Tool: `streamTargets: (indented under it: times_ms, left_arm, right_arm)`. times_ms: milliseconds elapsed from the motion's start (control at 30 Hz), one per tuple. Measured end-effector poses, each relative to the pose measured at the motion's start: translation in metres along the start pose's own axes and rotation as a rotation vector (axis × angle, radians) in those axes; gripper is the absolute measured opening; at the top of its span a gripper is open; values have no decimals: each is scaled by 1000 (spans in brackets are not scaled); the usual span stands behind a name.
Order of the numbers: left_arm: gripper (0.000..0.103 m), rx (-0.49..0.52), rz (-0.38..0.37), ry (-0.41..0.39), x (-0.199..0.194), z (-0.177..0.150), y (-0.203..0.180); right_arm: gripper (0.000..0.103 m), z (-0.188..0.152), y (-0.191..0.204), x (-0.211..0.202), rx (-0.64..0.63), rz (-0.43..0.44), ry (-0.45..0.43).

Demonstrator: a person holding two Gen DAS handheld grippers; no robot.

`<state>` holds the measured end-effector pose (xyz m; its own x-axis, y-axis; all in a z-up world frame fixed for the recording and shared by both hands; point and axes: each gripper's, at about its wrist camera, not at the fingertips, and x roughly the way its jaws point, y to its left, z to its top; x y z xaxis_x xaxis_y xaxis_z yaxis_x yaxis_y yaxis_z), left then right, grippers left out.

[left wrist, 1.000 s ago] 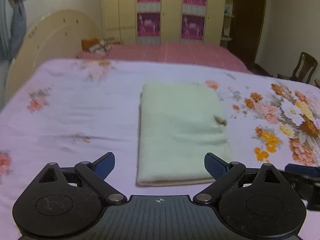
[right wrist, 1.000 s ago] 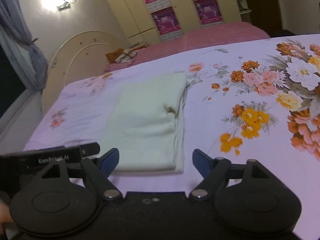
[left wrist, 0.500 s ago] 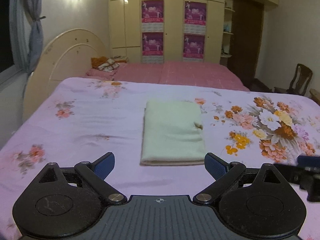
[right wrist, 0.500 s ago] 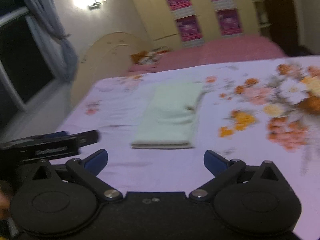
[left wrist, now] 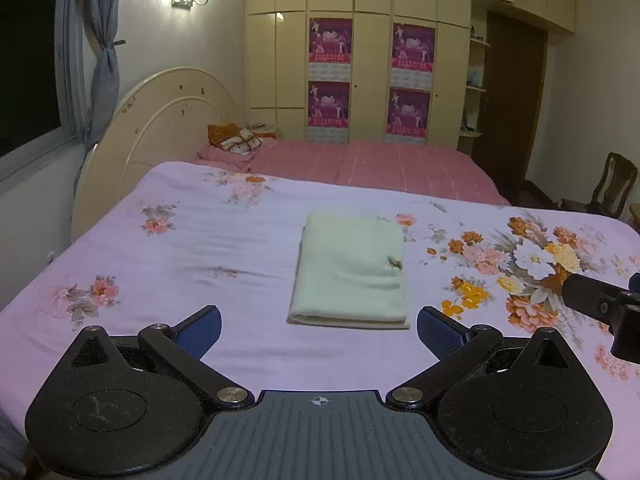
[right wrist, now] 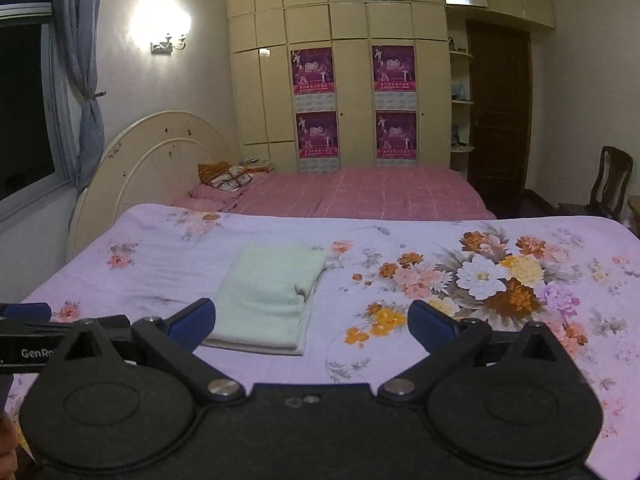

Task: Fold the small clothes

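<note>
Readable text: only "GenRo", white on the black body of the left claw point(right wrist: 24, 334) where it enters the right wrist view at the lower left; the rest of the word is cut off behind the right claw's linkage. Four magenta posters point(left wrist: 330, 46) on the wardrobe point(left wrist: 360, 64) doors carry print, too small to read.

Task item: pale green folded cloth point(left wrist: 350, 274), a flat rectangle on the floral bedsheet point(left wrist: 192, 240). Its long axis runs from the claws toward the wardrobe. The thick stacked edge faces the claws and shows layered folds; the far short edge points at the pink bed point(left wrist: 372, 162) behind. There is a small dark mark on its right edge, about mid-length. In the right wrist view the same cloth point(right wrist: 268, 294) sits left of centre, the axis leaning slightly right as it recedes.

Left claw point(left wrist: 319, 328): released, blue pads spread wide, nothing between them; its jaws have just been opening. The cloth's near edge lies just beyond the pads, apart from them.

Right claw point(right wrist: 311, 322): released, pads wide, nothing gripped; it too has just been opening. The cloth's near right corner shows between the pads but beyond them, not touching. The right claw's body point(left wrist: 600, 304) also shows to the right of the cloth in the left wrist view, over the big flower print.

Relative to the cloth: curved headboard point(left wrist: 160, 128) far left, chair point(left wrist: 616, 184) far right.
</note>
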<state>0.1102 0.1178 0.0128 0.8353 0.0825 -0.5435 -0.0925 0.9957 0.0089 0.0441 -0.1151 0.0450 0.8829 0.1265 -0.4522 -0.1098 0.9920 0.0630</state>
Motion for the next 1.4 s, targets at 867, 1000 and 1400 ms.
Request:
streamTargets:
  times_ms: [867, 1000, 1400]
  left_arm:
    - [103, 13, 35, -12, -13, -6, -12]
    - [103, 12, 38, -14, -12, -5, -11]
    - [103, 19, 27, -1, -6, -4, -12]
  right_arm:
    - [102, -4, 1, -10, -39, 0, 2]
    - [102, -6, 1, -8, -44, 1, 10]
    - [102, -6, 0, -3, -35, 5, 25]
